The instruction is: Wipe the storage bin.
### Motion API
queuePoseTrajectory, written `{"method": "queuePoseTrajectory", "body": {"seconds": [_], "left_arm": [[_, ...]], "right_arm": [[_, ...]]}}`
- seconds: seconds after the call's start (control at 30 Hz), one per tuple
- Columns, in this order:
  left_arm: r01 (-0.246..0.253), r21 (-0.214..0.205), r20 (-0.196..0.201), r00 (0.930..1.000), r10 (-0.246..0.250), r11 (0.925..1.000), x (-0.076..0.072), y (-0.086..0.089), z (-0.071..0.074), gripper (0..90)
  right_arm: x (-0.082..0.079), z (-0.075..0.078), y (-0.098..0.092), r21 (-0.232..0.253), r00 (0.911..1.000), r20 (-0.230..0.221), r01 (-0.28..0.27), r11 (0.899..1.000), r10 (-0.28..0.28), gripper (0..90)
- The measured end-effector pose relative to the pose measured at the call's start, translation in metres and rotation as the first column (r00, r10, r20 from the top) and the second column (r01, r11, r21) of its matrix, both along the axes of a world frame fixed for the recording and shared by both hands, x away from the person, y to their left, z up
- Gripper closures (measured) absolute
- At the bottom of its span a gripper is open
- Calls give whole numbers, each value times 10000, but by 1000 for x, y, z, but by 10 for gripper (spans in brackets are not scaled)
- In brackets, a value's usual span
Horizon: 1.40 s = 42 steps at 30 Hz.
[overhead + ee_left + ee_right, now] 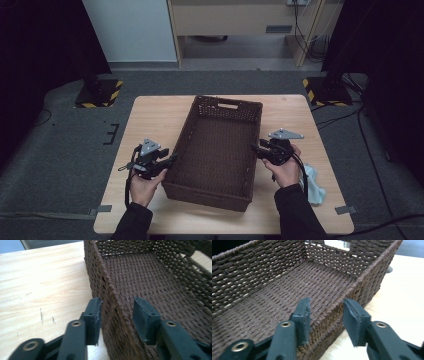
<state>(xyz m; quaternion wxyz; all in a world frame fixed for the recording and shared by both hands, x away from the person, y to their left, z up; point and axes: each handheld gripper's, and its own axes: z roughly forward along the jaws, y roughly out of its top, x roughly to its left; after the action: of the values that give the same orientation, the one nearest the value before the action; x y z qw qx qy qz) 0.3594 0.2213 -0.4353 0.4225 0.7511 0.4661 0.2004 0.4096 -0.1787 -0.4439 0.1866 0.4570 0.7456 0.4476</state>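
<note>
Left gripper (172,159): jaws released, straddling left wall of dark brown woven rectangular basket (216,150), pads clear of weave.

Basket mid-table on light wooden table (150,120), empty.

Right gripper (256,148): jaws parted astride right wall, not pinching.

Risk: uneven clamp tilts basket; thin rim may slip.

Pale blue crumpled cloth (314,184) near table's right edge; far edge offers room.

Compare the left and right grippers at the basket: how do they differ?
The left gripper straddles the basket's left long wall; the right gripper straddles its right long wall. In the high view, the left gripper sits nearer the basket's near end, the right gripper slightly farther up. Shared: both stand open, one jaw inside and one outside the wall, pads not pressing.
</note>
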Motion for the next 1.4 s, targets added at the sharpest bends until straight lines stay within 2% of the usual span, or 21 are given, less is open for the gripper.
{"method": "queuePoseTrajectory", "body": {"seconds": [0.1,0.17,0.23,0.27,0.33,0.4,0.43,0.5,0.57,0.6,0.7,0.77,0.87,0.97,1.03,1.17,1.23,1.37,1.4], "left_arm": [[118,-9,64,9999,-118,9999,-10,2,1,559],[226,262,46,9997,-227,9994,-14,2,1,622],[356,209,-28,9994,-356,9991,-14,1,0,693],[325,328,-14,9995,-325,9989,-12,-1,1,719],[227,358,-20,9997,-227,9991,-8,-2,1,741],[175,346,18,9998,-176,9992,-4,-2,2,755],[114,355,59,9999,-116,9993,-2,-2,2,760],[-24,328,80,10000,22,9995,1,-3,2,761],[-147,412,145,9998,141,9990,1,-1,2,725],[-120,409,164,9998,114,9991,-1,0,2,701],[12,464,225,9997,-23,9989,-11,2,3,660],[-7,519,245,9997,-6,9987,-17,4,1,643],[-14,543,155,9999,6,9985,-18,6,0,655],[-33,612,214,9998,20,9981,-14,5,0,718],[-163,663,255,9996,147,9977,-9,5,0,729],[-557,700,333,9980,535,9960,-4,7,-1,695],[-545,638,414,9978,520,9965,-8,9,0,674],[-296,830,444,9987,260,9961,-20,13,1,619],[-462,928,436,9982,423,9946,-21,15,1,626]], "right_arm": [[-2,1,1,-56,10000,-17,-54,10000,53,628],[-3,1,2,-109,10000,-16,-15,9999,15,629],[-5,2,2,-113,10000,-43,-12,9999,11,625],[-6,2,2,-130,9999,-104,-35,9999,34,622],[-6,5,2,-317,9998,-130,-171,9994,167,588],[-5,6,2,-499,9998,123,-132,9987,139,563],[-3,6,2,-422,9998,195,-64,9991,73,559],[0,5,3,-249,9995,325,61,9997,-53,548],[5,2,3,-311,9988,426,239,9992,-226,550],[7,0,3,-415,9988,400,297,9987,-280,545],[8,-4,2,-85,9989,301,358,9993,-355,551],[8,-4,1,-76,9990,206,396,9992,-394,554],[6,-3,1,-81,9989,80,460,9989,-460,557],[5,0,1,-149,9994,-29,333,9993,-333,551],[6,1,1,-172,9996,134,241,9996,-238,546],[10,0,-2,-164,9965,617,573,9982,-561,535],[13,-2,-2,-320,9965,533,659,9973,-642,535],[12,-4,-5,128,9964,344,773,9969,-777,538],[10,-4,-5,157,9967,286,755,9970,-759,542]]}}
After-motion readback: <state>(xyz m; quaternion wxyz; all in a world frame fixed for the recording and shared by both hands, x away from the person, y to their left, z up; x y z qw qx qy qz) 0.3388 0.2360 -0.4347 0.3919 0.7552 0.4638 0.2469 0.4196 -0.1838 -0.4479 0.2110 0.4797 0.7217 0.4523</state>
